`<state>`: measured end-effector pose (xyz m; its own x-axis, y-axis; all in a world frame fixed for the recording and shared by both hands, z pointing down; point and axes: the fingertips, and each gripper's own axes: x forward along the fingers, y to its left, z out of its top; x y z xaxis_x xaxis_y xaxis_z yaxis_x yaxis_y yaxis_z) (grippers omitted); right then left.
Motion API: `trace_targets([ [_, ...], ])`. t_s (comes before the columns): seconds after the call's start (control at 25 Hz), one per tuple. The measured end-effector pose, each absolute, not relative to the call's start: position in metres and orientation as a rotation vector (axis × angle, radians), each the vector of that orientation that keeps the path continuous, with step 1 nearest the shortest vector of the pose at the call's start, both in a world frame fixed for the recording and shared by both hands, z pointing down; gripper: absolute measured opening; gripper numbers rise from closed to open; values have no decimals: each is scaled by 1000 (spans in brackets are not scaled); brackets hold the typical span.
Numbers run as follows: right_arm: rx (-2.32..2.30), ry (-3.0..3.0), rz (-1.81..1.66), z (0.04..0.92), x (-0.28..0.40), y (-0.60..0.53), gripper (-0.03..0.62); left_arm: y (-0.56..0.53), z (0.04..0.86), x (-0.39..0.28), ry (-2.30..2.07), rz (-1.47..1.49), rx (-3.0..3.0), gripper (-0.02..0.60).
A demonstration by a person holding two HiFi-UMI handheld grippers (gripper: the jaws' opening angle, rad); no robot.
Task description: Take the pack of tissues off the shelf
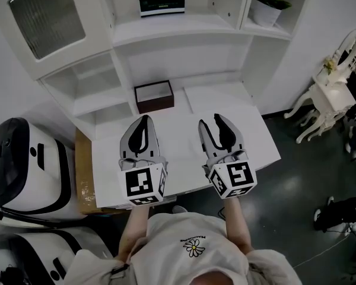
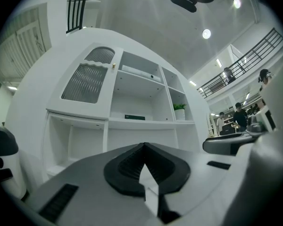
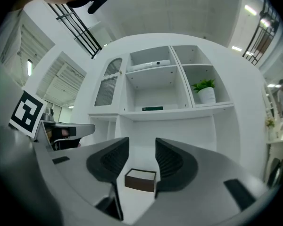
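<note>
White shelving (image 1: pixel 184 31) fills the view ahead, with a white desk (image 1: pixel 258 141) running out in front of it, and both grippers are parked low over that desk, side by side and pointing at the shelves.

Left gripper (image 1: pixel 144 119) first: its jaws are pressed together, the dark pads meeting at the tip, nothing caught in them. The left gripper view confirms it, one closed wedge (image 2: pixel 144 145) aimed at the unit.

Over to the right gripper (image 1: pixel 213 122), just beside the left one: its jaws stand apart with a clear gap (image 3: pixel 141 147) and nothing is gripped. Through that gap shows a brown box (image 3: pixel 140 180), but it sits farther ahead on the desk and the pads do not touch it. From the head view the brown box (image 1: pixel 154 95) lies ahead of the left gripper's tip, at the back of the desk.

And the prize: the pack of tissues (image 1: pixel 161 3), dark with a green stripe, lies flat on the middle shelf, well above and beyond both grippers, well apart from them. It shows in the right gripper view (image 3: pixel 153 108) and in the left gripper view (image 2: pixel 134 117) too.

To its right, in the next compartment, stands a potted plant (image 1: pixel 267 5).
</note>
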<state>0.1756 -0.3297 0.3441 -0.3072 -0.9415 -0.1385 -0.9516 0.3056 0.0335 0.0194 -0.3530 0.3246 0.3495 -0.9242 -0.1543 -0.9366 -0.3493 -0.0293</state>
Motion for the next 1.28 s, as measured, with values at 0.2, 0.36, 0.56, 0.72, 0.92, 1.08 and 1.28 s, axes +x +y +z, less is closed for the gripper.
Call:
trace_targets([
  [0.2,-1727,2463,80,349,167,-338,415,-353,325,19,1723,162,-2490,-2],
  [0.36,-1712,2498,5,362,157,-348,579,-355,328,14,1729,154,-2494,-2],
  [0.56,-1697,2493,-97,376,155,-354,594,-359,328,12,1729,156,-2492,-2],
  [0.72,-1671,2473,-111,369,157,-357,594,-363,327,10,1729,156,-2489,-2],
  [0.92,-1659,2519,-36,350,159,-370,594,-370,325,7,1736,147,-2480,-2],
  [1.08,-1627,2574,114,313,158,-390,594,-375,326,2,1754,136,-2475,-2],
  [1.28,-1557,2601,294,244,162,-424,592,-382,330,-7,1802,101,-2462,-2],
])
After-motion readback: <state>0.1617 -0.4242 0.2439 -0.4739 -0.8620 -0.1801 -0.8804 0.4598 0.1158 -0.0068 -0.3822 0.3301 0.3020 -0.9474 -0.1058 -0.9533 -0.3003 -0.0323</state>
